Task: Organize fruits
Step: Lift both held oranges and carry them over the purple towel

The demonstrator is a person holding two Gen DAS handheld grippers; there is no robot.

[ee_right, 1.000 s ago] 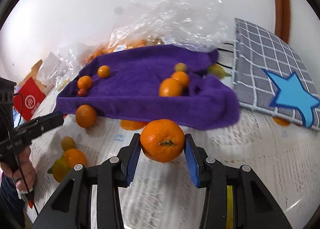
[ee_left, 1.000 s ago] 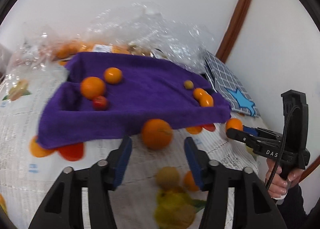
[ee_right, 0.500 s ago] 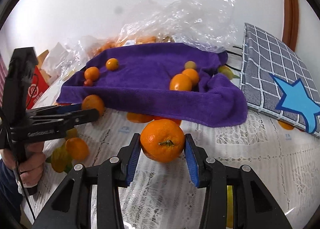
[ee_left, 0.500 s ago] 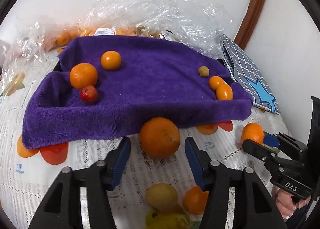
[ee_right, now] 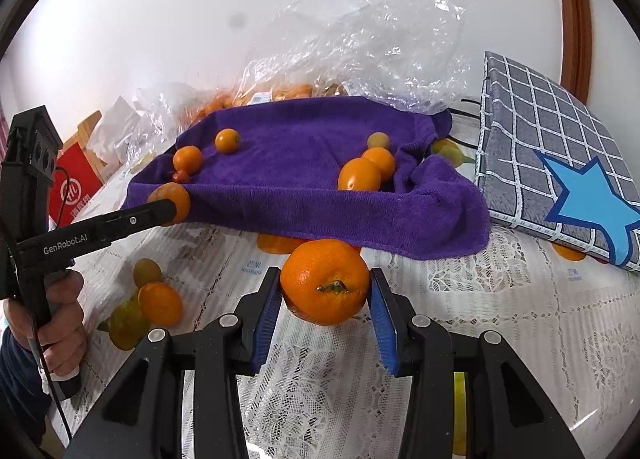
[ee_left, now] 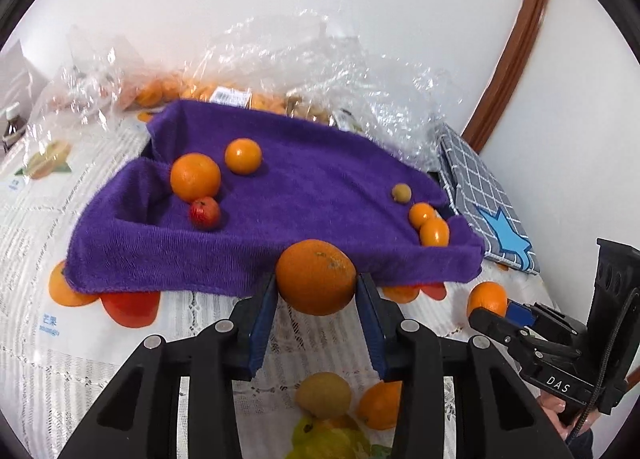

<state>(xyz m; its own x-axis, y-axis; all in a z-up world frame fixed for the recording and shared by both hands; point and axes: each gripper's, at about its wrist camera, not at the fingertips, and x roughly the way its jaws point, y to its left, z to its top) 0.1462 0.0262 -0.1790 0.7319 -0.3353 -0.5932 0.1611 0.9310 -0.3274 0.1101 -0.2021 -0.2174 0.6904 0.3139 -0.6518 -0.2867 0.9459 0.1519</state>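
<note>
Left tool: jaws closing on a large orange that sits between the blue pads, both pads at or against its flanks. Fruit is at the near hem of the purple towel, over the lace-covered worktop; cannot tell whether it is lifted clear.

Right tool: clamped on a second orange, stem end facing the camera, pads on its widest girth. Held just in front of the towel's near edge.

Below the left tool: a brownish round fruit, a small orange and yellow-green fruit, loose on the worktop.

On the towel: two oranges and a small red fruit at left; a pale round fruit and two small oranges at right.

Beyond: clear plastic bags holding more fruit, a grey checked cushion with a blue star, white wall.

Handling, as judged: oranges look firm, moderately heavy, rind waxy and liable to slip or roll. Grip across the equator, light squeeze to avoid bruising. Set down into the towel's hollow so it cannot roll off.
</note>
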